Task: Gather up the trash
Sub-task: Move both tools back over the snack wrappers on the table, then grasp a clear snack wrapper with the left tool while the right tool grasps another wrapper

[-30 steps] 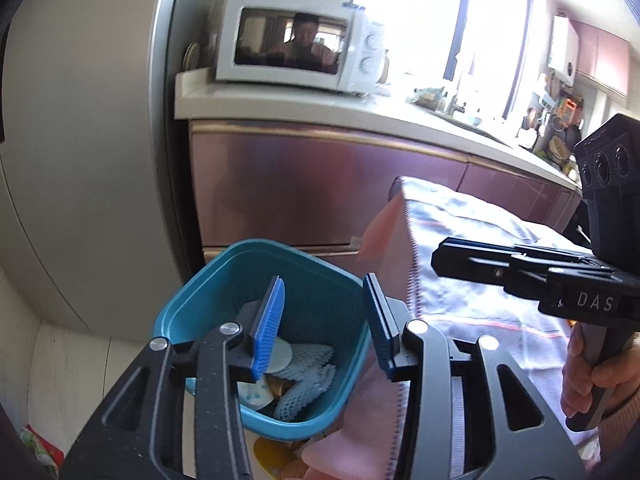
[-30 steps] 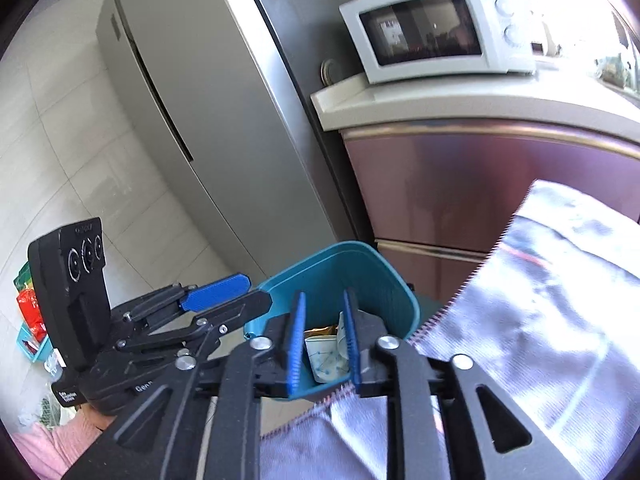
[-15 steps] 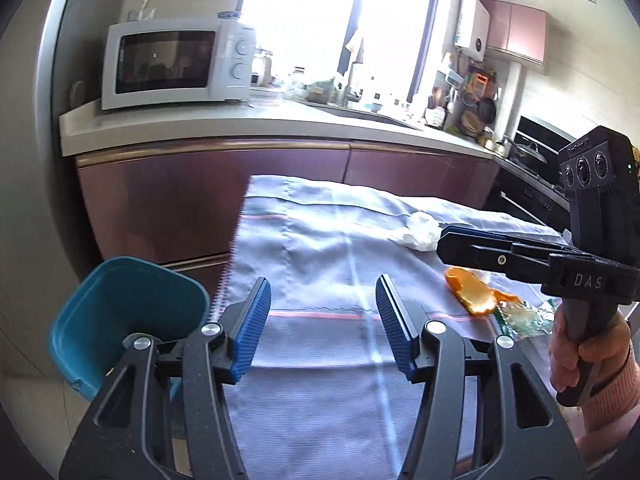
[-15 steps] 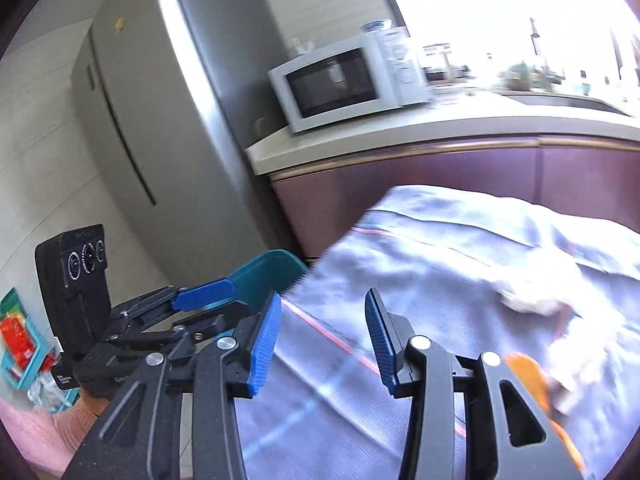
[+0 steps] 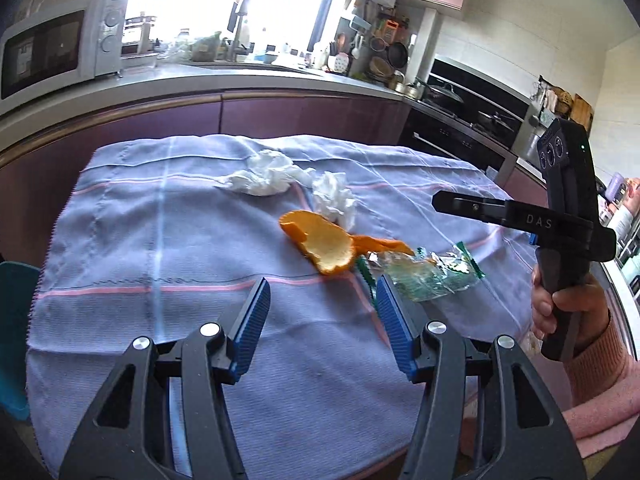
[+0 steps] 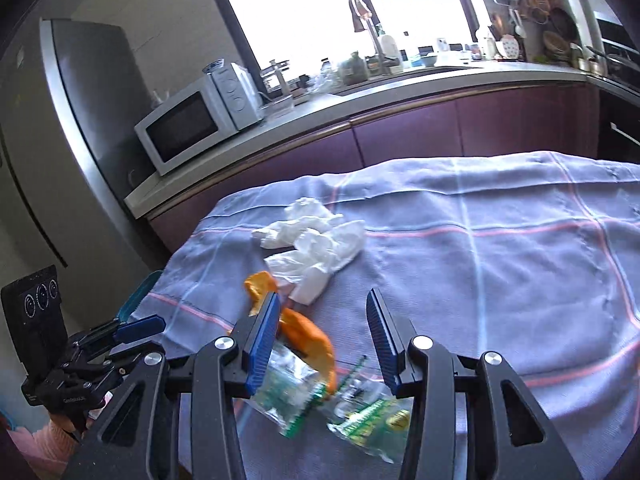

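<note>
Trash lies on the lilac tablecloth (image 5: 160, 220): an orange peel (image 5: 324, 244), crumpled white tissues (image 5: 264, 176) and a clear green wrapper (image 5: 424, 276). My left gripper (image 5: 322, 284) hovers open just short of the peel, with nothing between its blue pads. My right gripper (image 6: 323, 296) is open above the orange peel (image 6: 308, 332) and the wrappers (image 6: 288, 396), touching neither. The white tissues (image 6: 316, 240) lie just beyond it. The teal bin (image 5: 14, 320) shows only as a rim at the table's left edge.
A counter with a white microwave (image 6: 196, 124) runs behind the table, and a steel fridge (image 6: 60, 140) stands at the left. A black oven (image 5: 460, 120) sits at the far right. The right half of the cloth (image 6: 520, 260) is bare.
Both grippers swung right, from over the teal bin to over the table. The right jaws widened from narrow to open; the left widened a little.
</note>
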Demonstrator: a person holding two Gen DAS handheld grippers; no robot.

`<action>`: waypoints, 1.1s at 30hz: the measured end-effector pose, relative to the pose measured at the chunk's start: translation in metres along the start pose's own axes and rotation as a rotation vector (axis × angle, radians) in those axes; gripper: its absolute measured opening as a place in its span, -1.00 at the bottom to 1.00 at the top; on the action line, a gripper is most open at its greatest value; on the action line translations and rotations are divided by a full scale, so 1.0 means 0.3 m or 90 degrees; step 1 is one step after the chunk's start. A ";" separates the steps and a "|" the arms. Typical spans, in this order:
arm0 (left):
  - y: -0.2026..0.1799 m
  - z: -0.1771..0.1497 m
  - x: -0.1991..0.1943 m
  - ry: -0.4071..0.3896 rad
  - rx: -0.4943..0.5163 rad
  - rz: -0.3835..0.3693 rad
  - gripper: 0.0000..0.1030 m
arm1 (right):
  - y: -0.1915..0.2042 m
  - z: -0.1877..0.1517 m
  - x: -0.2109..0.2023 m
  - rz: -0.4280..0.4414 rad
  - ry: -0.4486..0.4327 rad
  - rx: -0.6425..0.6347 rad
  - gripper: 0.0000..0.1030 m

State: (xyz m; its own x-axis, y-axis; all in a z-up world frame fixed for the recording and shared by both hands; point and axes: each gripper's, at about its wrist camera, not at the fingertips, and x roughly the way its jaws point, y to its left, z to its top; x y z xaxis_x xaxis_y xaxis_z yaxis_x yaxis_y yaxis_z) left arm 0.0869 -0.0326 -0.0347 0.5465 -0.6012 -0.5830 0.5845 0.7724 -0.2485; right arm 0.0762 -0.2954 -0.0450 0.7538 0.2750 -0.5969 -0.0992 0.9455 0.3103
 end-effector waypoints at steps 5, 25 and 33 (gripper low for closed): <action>-0.067 -0.005 0.080 0.034 0.016 -0.036 0.09 | -0.102 -0.040 -0.046 -0.032 0.000 0.035 -0.15; -0.119 0.007 0.259 0.119 -0.010 -0.055 0.12 | -0.174 -0.142 -0.061 -0.009 0.032 0.072 -0.02; -0.117 0.012 0.306 0.139 -0.032 -0.074 -0.09 | -0.178 -0.174 -0.059 0.009 0.051 0.079 -0.02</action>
State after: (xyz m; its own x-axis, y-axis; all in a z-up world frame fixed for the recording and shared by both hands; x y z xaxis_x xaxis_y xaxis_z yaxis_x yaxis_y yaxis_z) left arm 0.1186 -0.1157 -0.0766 0.3324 -0.6321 -0.7000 0.6017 0.7137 -0.3587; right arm 0.0342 -0.3416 -0.0895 0.6978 0.3054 -0.6480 -0.0246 0.9142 0.4045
